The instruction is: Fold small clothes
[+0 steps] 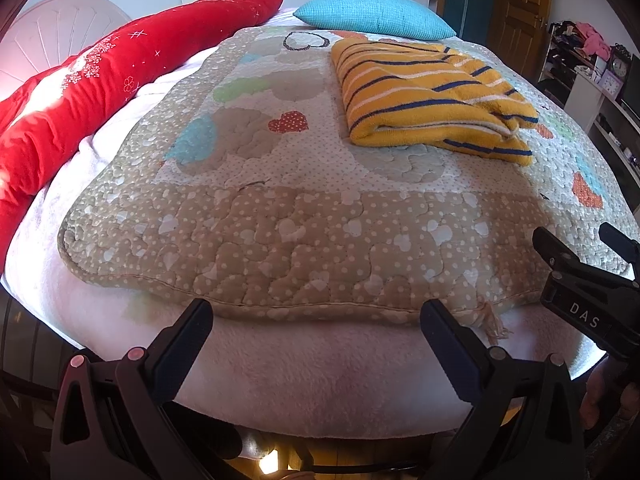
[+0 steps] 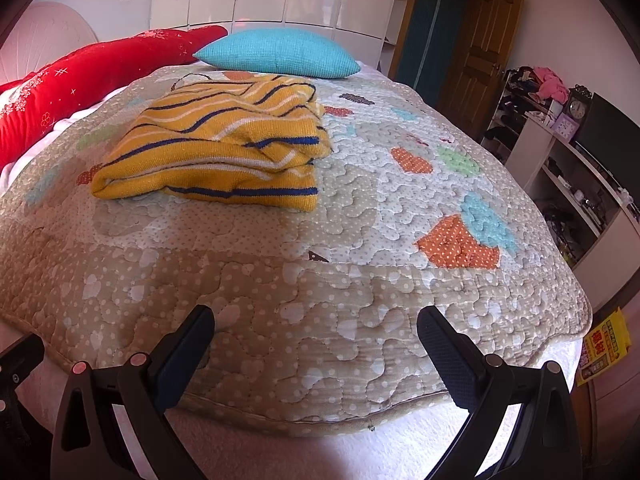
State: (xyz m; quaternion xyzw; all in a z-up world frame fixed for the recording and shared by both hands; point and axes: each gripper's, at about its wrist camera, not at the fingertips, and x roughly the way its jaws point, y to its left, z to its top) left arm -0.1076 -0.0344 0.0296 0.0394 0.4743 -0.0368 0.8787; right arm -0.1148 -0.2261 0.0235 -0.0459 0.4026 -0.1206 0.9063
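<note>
Both your tongs, left (image 1: 316, 328) and right (image 2: 316, 334), gaping, empty, well short of striped sweater (image 2: 216, 152); grab one layer only, fold collapses.

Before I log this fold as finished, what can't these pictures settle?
- Yellow striped sweater: its underside and inner layers are hidden by its own folds in both views.
- Its far edge: foreshortened, left wrist view.
- Right tongs: partly cut off by the left view's edge.
- Clock face: too small to read.

Yellow striped sweater (image 2: 216, 152) lies folded on the quilt (image 2: 360, 280).
</note>
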